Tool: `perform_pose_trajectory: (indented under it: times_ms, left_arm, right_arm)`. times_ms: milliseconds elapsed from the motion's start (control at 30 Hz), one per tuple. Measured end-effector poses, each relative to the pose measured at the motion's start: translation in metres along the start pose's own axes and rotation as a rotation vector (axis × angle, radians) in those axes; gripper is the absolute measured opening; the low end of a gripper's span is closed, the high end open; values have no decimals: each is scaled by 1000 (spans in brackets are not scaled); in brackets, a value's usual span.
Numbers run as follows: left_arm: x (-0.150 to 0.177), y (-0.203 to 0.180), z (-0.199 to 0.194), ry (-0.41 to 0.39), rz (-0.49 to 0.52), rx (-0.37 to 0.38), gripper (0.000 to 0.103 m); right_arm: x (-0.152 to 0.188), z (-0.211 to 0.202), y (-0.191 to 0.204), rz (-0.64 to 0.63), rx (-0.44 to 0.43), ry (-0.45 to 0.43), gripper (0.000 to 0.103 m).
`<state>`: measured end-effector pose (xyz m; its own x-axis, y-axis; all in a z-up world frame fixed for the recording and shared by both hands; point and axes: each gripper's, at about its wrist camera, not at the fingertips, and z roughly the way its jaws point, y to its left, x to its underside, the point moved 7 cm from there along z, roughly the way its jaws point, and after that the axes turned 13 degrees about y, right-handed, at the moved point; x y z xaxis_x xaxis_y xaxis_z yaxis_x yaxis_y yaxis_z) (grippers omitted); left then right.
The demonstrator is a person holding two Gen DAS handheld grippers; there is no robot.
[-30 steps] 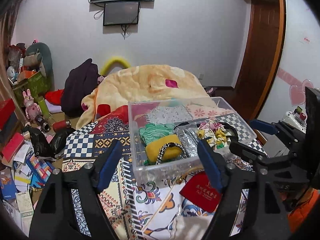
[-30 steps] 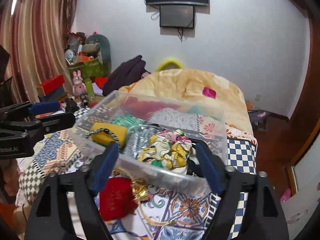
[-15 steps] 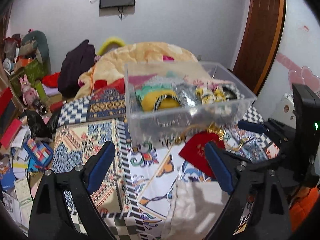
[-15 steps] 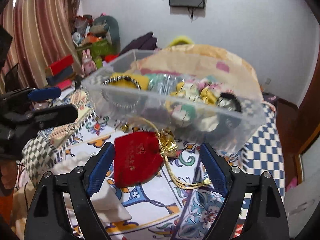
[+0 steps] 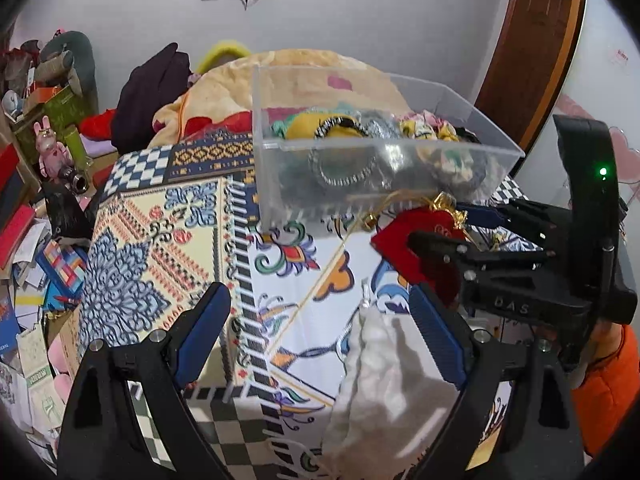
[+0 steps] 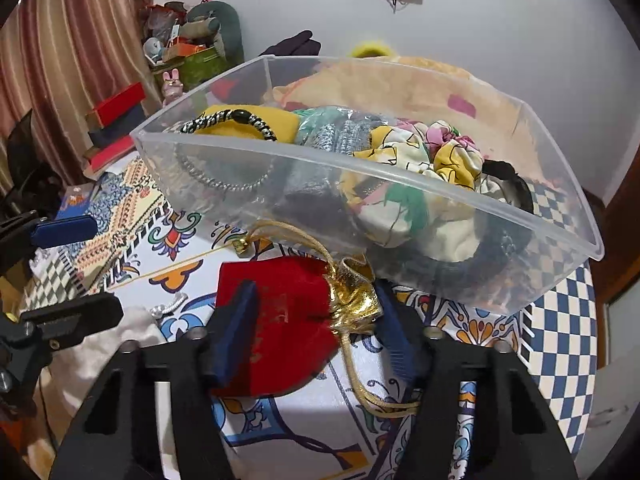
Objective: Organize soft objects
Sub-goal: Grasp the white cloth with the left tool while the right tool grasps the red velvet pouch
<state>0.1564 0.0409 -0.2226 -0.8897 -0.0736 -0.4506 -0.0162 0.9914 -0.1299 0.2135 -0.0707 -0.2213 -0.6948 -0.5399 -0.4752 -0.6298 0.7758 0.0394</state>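
A red velvet pouch (image 6: 288, 320) with a gold drawstring lies on the patterned cloth, in front of a clear plastic bin (image 6: 440, 236) of scrunchies and hair bands. My right gripper (image 6: 316, 324) is open, its fingers straddling the pouch. In the left wrist view the red pouch (image 5: 404, 240) and the bin (image 5: 400, 184) lie ahead. A white cloth pouch (image 5: 384, 380) lies between the open fingers of my left gripper (image 5: 324, 332). The right gripper (image 5: 468, 232) shows at the right, over the red pouch.
The patterned cloth (image 5: 168, 240) covers the bed-like surface. A yellow blanket (image 5: 320, 76) is heaped behind the bin. Toys, boxes and papers (image 5: 36, 200) crowd the floor at the left. A wooden door (image 5: 532, 48) stands at the right.
Both grippers have dropped lower and closer. The right gripper has come down around the red pouch. The left gripper has come down around the white pouch.
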Motion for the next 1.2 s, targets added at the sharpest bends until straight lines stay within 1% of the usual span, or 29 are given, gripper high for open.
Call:
perform_pose_trajectory:
  times_ms: [33,167,267,367,467,533,633,700,767,800,833,867,900,967,1033,1067,1133,1200]
  left_arm:
    - [2,-1,0,4,0,5,91]
    - [11,-9,2,26,7,24,91]
    - [19,-18,4,47,24,35,91]
    - [27,-27,6,66,42,44,91]
    - [36,-36,12,92,50,57,92]
    - [40,-40,12,83,61,32,92]
    - [40,-42,13,68,62,21,91]
    - [41,-44,11,48,61,21,85]
    - [41,-46,9,35,71,22,65]
    - [41,-48,7,32,75,29,59]
    - [40,-48,6,32,76,35,46]
    - [41,-48,5,32,74,34,38]
    - [40,-47,4,33,65,31,35]
    - [40,-45,2,37,49,45,19]
    - [39,-43,-1,38,30,66,12]
    - [37,-38,-1,34,28,61,10]
    - [35,-36,-6,17,34,32,9]
    - [31,-37,-12,-1,40,23,9]
  right_arm:
    - [2,-1,-1,2,-5,-2,39]
    - [10,-7,-5,29,-29,-9,30]
    - [18,-16,-12,49,-27,-25,27]
    - [24,-32,-17,70,-24,-56,27]
    - [29,-47,-20,82,-3,-89,27]
    - [32,-56,-22,91,-6,-106,27]
    - [35,-65,-24,101,-8,-123,27]
    - [37,-68,-23,104,-11,-129,27]
    - [37,-71,-22,105,-9,-134,27]
    - [38,-72,-22,106,-11,-136,27]
    - [39,-72,-21,106,-12,-138,27]
    - [40,-74,-21,106,-13,-139,27]
    - [40,-74,-21,107,-14,-142,27]
    - [39,-74,-20,109,-16,-147,27]
    - [37,-75,-20,107,-17,-153,27]
    - [36,-77,-20,107,-16,-157,27]
    - [37,-81,-21,106,-13,-168,27]
    - [36,-84,-22,106,-11,-178,27]
